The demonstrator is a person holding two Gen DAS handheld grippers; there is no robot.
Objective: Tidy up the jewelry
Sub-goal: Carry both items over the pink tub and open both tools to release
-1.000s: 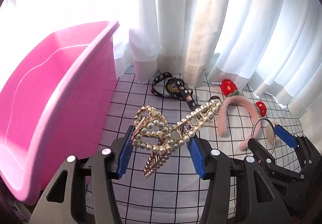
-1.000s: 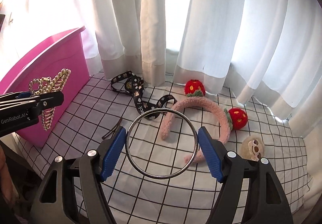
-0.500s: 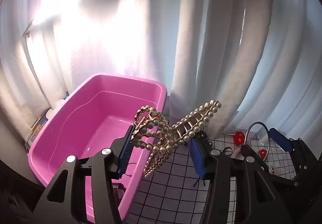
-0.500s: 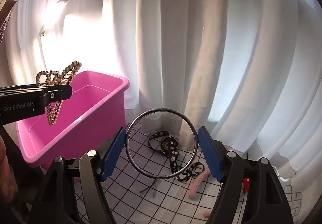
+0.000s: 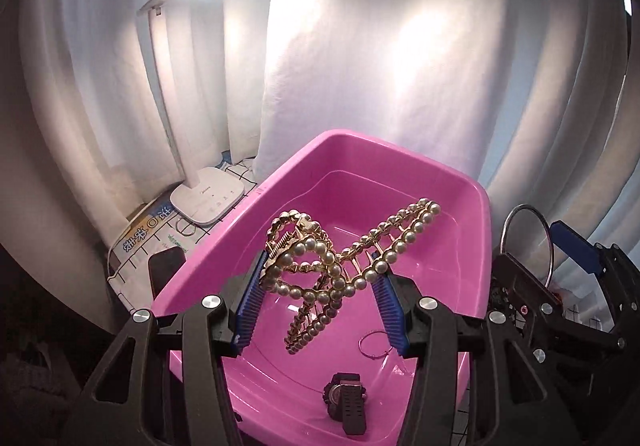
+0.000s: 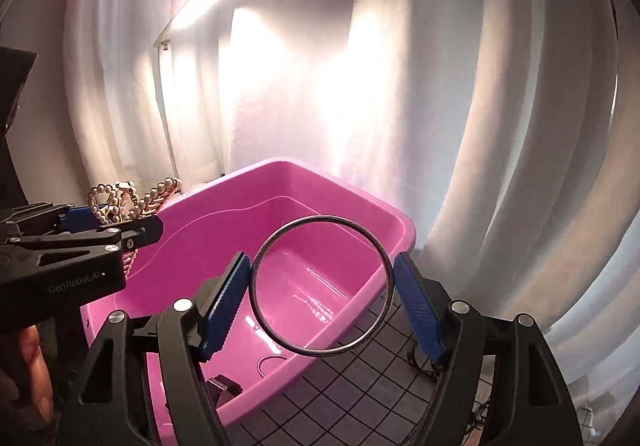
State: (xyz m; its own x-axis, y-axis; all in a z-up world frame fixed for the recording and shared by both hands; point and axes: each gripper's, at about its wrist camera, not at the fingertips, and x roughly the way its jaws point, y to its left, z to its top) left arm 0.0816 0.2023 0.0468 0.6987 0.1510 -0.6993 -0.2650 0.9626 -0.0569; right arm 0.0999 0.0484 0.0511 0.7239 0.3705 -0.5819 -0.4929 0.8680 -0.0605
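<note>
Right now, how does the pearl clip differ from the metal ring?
The pearl clip is gold, studded with pearls and irregular in shape; the ring is a plain dark circle. The left gripper holds the clip, the right gripper holds the ring. Both hang above the pink tub.

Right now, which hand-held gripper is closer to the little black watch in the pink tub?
Left. The left hand-held gripper hangs above the watch; the right hand-held gripper sits farther out, at the tub's edge.

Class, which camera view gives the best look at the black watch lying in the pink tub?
The left wrist view: the watch lies in plain sight on the floor of the pink tub, face and strap both visible. The right wrist view shows only a dark corner of it behind the right gripper.
</note>
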